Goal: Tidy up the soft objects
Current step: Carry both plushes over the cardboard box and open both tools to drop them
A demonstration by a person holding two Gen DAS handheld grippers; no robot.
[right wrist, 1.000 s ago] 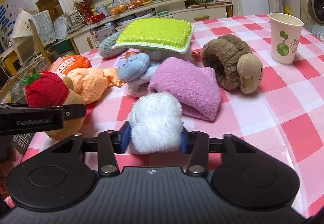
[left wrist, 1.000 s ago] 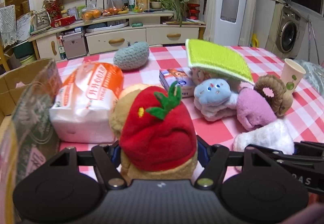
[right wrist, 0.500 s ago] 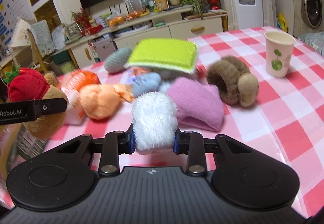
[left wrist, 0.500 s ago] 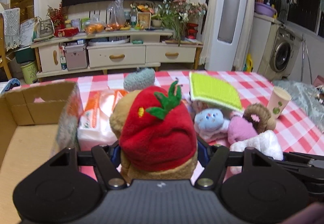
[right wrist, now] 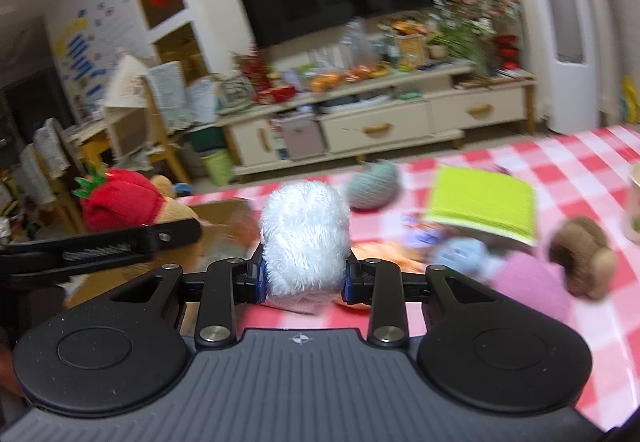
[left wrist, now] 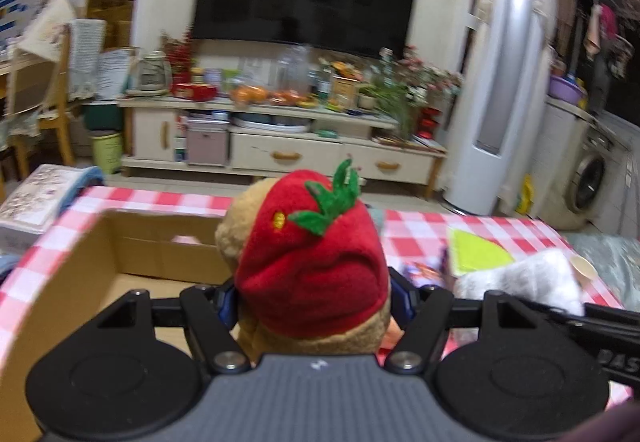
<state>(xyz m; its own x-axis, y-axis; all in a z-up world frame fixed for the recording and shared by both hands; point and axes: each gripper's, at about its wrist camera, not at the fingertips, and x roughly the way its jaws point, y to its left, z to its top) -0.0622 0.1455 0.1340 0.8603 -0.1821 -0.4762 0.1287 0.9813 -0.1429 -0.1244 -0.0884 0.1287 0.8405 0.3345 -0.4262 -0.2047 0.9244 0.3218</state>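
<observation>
My left gripper [left wrist: 314, 296] is shut on a tan plush toy with a red strawberry hat [left wrist: 316, 258] and holds it in the air over the open cardboard box [left wrist: 160, 254]. It also shows in the right wrist view [right wrist: 120, 202]. My right gripper [right wrist: 304, 278] is shut on a fluffy white soft object [right wrist: 304, 238], raised above the checked table; it also shows in the left wrist view [left wrist: 532, 278]. On the table lie a green sponge pad [right wrist: 484, 202], a grey-blue knitted ball [right wrist: 374, 184], a blue plush [right wrist: 460, 254], a pink cloth [right wrist: 532, 290] and a brown plush [right wrist: 584, 258].
The red-and-white checked table [right wrist: 592, 162] carries the box at its left end. A paper cup [left wrist: 582, 270] stands at the far right. A TV cabinet [left wrist: 280, 146] and a white tall unit [left wrist: 504, 82] stand beyond the table.
Both grippers have risen and swung left with their loads. The strawberry-hat plush now hangs over the box; the white object is lifted well above the table.
</observation>
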